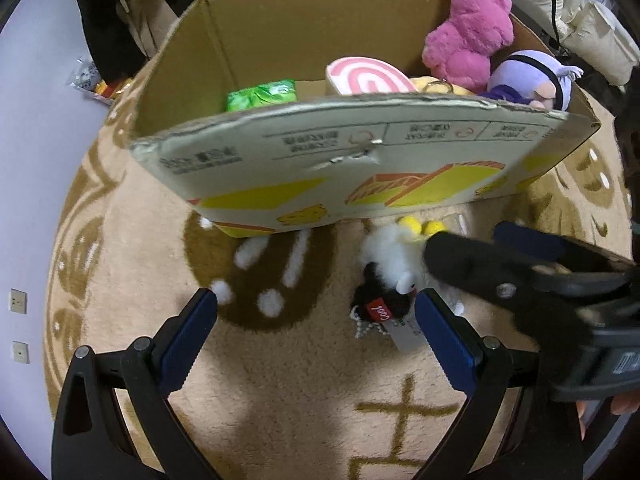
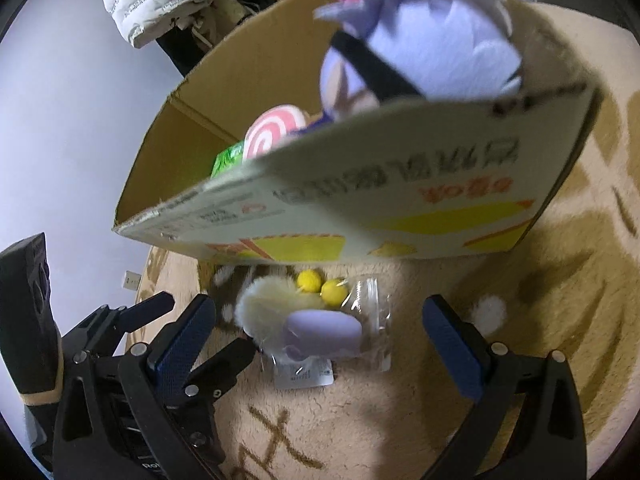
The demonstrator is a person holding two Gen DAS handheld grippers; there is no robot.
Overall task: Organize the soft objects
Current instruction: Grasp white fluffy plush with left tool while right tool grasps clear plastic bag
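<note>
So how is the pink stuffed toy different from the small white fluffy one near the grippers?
The pink stuffed toy is inside the cardboard box, rising above its rim; the white fluffy toy lies outside on the rug, in front of the box. The pink toy is one colour all over and looks bigger; the white fluffy toy has black parts, yellow balls and a tag. Both are soft plush.
</note>
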